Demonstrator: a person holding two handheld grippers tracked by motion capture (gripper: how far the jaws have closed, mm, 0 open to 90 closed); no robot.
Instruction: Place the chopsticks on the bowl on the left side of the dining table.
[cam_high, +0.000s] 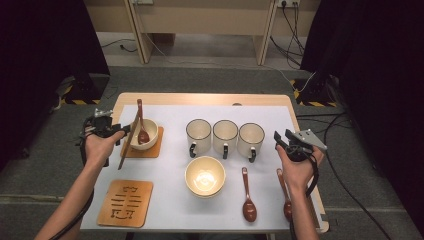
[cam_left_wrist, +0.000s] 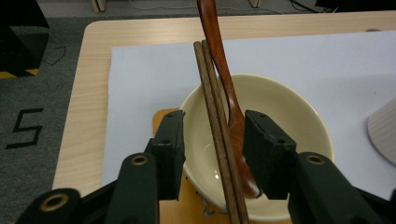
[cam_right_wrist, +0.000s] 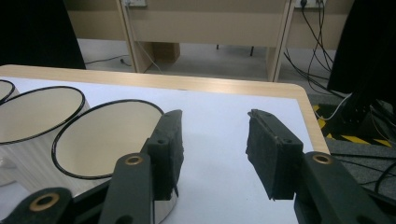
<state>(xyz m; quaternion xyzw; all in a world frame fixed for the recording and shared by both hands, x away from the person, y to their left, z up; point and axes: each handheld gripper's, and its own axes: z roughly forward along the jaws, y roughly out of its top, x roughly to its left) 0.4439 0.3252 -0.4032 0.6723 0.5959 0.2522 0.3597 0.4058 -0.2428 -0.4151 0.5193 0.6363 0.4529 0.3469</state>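
Work in hand: laying the chopsticks (cam_left_wrist: 215, 135) across the small bowl (cam_high: 145, 133) that sits on a wooden coaster (cam_high: 155, 148) near the surface's left edge.
Left gripper (cam_left_wrist: 212, 151): jaws stand moderately apart with the chopsticks between them; the pads do not press on the pair, so I judge it released, not gripped.
Chopsticks: a dark wooden pair lying close together, resting over the bowl's rim; the long axis runs from the near left toward the far edge, roughly in line with the jaws.
Key relation: the chopsticks lie straight ahead in the gap, nearer the right-hand pad, so drawing the left gripper back along that axis looks like the clean way out; a sideways pull could knock them off the rim.
Nearer hand: the left, by far.
Small bowl contents: a reddish-brown spoon (cam_high: 142, 131), its handle leaning out over the far rim beside the chopsticks.
Right gripper (cam_high: 282, 137): jaws wide with nothing between, held near the right edge beside the row of three mugs (cam_high: 225, 136).
Other containers: the mugs look empty; the larger bowl (cam_high: 205, 176) near the near edge is empty.
Spare pieces: two more spoons (cam_high: 248, 196) by the near right corner, and a second coaster (cam_high: 125, 203) at the near left.
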